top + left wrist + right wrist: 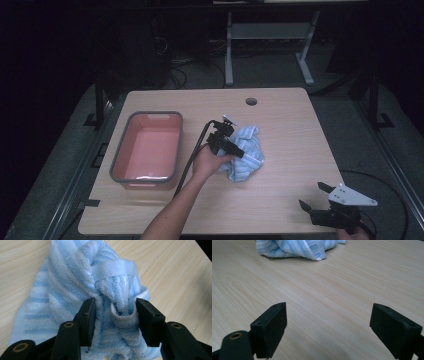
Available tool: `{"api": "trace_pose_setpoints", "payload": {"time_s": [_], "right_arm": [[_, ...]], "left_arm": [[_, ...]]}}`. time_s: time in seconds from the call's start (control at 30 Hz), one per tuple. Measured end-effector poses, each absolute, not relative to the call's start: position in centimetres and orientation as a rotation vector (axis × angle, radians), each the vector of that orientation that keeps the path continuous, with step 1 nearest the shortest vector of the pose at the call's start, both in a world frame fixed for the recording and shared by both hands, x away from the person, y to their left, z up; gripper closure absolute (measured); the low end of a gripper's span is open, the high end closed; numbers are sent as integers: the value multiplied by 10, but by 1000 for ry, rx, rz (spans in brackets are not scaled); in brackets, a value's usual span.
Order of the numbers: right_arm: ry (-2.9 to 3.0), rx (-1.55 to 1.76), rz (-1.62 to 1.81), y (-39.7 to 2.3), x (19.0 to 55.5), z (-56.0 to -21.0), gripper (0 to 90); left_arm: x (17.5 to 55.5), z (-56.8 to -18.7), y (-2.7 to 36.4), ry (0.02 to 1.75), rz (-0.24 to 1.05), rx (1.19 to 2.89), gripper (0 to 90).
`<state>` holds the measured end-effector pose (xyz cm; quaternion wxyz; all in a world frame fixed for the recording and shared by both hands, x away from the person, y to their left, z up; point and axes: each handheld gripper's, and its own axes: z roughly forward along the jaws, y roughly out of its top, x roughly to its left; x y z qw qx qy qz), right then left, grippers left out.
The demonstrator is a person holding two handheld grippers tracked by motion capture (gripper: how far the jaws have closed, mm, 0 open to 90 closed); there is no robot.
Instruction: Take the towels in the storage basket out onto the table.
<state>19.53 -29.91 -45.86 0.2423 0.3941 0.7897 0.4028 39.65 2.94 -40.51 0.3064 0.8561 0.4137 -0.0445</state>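
Observation:
A crumpled towel (248, 149) with light-blue and white stripes lies near the middle of the wooden table (295, 125). My left gripper (239, 151) reaches into it from the left, held by a hand. In the left gripper view the two black jaws press a bunched fold of the towel (75, 277) between them, so the left gripper (115, 312) is shut on it. My right gripper (312, 195) rests near the table's front right corner, open and holding nothing. In the right gripper view its jaws stand wide apart around the gripper's midpoint (328, 322), with the towel (294, 247) far ahead.
A grey-rimmed pink bin (120, 150) sits on the left half of the table, nothing visible inside. A round cable hole (251, 101) lies near the far edge. Beyond the table stand desk legs and cables on the floor.

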Motion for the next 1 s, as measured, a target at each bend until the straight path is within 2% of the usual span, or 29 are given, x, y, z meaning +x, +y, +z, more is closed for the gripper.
{"api": "trace_pose_setpoints", "payload": {"time_s": [0.13, 0.77, 0.83, 1.0], "right_arm": [[2163, 1074, 1099, -297, 195, -458, 136], [2158, 1073, 1099, -296, 196, -458, 136], [2157, 1071, 1099, -296, 196, -458, 136], [2156, 1077, 1095, -296, 196, -458, 136]], "left_arm": [[393, -403, 31, 1076, -109, 2255, 469], [384, -394, 43, 1031, -132, 2210, 425], [383, -394, 45, 1025, -145, 2195, 380], [381, -393, 50, 1020, -140, 2181, 358]]}}
